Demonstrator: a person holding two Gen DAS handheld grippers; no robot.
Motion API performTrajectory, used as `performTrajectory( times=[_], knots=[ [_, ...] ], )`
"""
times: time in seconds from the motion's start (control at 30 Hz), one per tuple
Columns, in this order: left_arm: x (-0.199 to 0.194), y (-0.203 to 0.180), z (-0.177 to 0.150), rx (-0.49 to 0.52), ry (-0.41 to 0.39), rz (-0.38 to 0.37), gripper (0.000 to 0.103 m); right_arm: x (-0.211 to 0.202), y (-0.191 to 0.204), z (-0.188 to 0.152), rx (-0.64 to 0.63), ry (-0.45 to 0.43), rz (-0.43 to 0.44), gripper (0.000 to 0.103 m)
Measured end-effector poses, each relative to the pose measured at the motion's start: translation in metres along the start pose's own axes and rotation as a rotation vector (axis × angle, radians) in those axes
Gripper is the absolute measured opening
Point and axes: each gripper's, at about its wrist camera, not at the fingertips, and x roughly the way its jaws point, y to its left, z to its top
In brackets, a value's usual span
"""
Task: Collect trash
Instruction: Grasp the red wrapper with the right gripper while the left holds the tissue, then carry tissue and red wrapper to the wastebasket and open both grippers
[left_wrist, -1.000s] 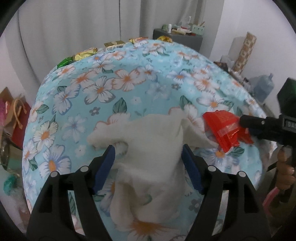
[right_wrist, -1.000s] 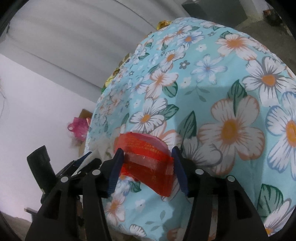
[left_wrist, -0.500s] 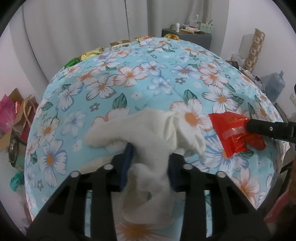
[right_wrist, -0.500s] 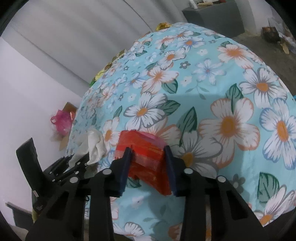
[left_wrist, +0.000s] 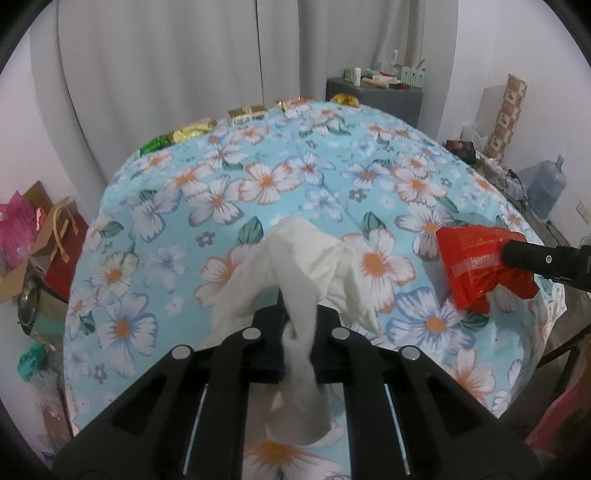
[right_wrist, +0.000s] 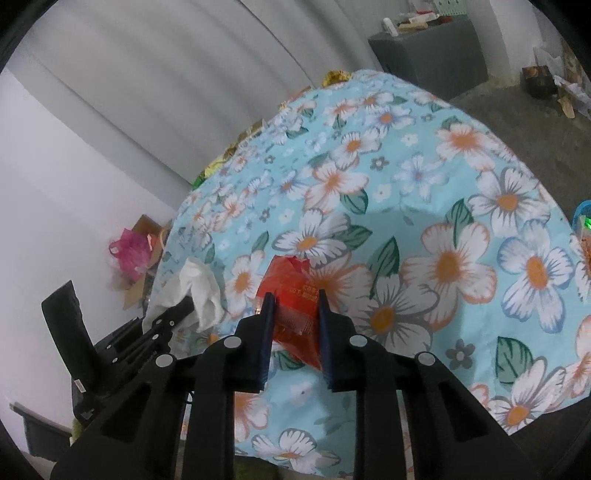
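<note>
My left gripper (left_wrist: 297, 328) is shut on a crumpled white tissue (left_wrist: 295, 258), which is lifted off the floral tablecloth (left_wrist: 258, 177) and hangs down between the jaws. The tissue also shows in the right wrist view (right_wrist: 201, 291). My right gripper (right_wrist: 293, 314) is shut on a red plastic wrapper (right_wrist: 295, 295) and holds it above the table's near edge. In the left wrist view the wrapper (left_wrist: 476, 262) sits at the right, clamped by the right gripper's black fingers (left_wrist: 543, 258).
Gold and green foil wrappers (left_wrist: 192, 131) lie along the table's far edge. A grey cabinet (left_wrist: 376, 96) with small items stands behind. Bags and a cardboard box (left_wrist: 33, 236) sit on the floor at left, a water jug (left_wrist: 546, 188) at right.
Both grippers closed, the left on the tissue and the right on the red wrapper. Both then rose and pulled back, lifting the trash off the cloth.
</note>
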Motion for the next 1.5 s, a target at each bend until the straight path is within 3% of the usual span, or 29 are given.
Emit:
performTrajectory(
  times=[0.53,0.7,0.8,1.0,1.2,1.4,1.5],
  knots=[
    [-0.046,-0.02,0.017,0.062,-0.115,0.037,0.006,-0.032,-0.008,0.0,0.03,-0.097,0.043,0.021],
    [-0.059,-0.039,0.032,0.104,-0.152,-0.027,0.006,-0.056,-0.024,0.0,0.065,-0.159,0.04,0.021],
    [-0.061,-0.06,0.049,0.137,-0.166,-0.12,0.006,-0.083,-0.041,-0.001,0.102,-0.232,0.009,0.021],
    [-0.048,-0.154,0.098,0.257,-0.122,-0.38,0.006,-0.165,-0.121,-0.014,0.286,-0.44,-0.128,0.021],
    [-0.003,-0.297,0.135,0.369,0.043,-0.626,0.006,-0.221,-0.238,-0.029,0.572,-0.527,-0.276,0.021],
    [0.071,-0.431,0.135,0.472,0.235,-0.71,0.007,-0.217,-0.341,-0.036,0.762,-0.511,-0.342,0.021],
    [0.114,-0.488,0.125,0.523,0.327,-0.696,0.007,-0.21,-0.384,-0.035,0.833,-0.501,-0.329,0.022]
  ],
)
